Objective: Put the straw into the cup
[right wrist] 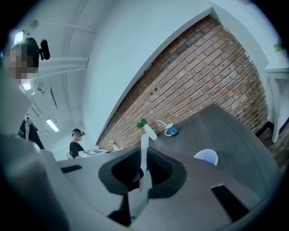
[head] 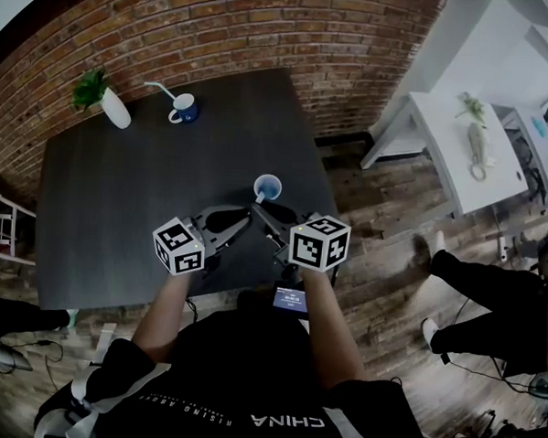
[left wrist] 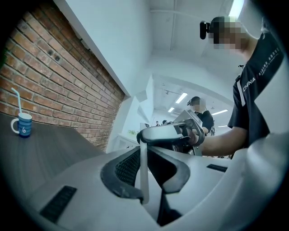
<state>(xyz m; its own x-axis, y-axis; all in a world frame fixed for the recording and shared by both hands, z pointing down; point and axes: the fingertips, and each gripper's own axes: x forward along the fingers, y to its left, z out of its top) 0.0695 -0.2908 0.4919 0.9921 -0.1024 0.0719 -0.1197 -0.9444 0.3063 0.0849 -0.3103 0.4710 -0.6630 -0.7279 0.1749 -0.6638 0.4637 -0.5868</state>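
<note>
A white straw [left wrist: 143, 182] is clamped by both the left hand-held gripper [left wrist: 143, 155] and the right hand-held gripper [right wrist: 144, 155], above the table [head: 120, 187], just near of the cup [head: 267, 187].

Blk tee [head: 247, 377] w/ white CHINA print

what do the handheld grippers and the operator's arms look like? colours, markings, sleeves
Both alike: left gripper and right gripper have pale grey moulded shells and black curved jaws with ribbed pads. Each carries a white cube with black square markers. The operator wears a black short-sleeved T-shirt with white lettering; forearms bare.
</note>
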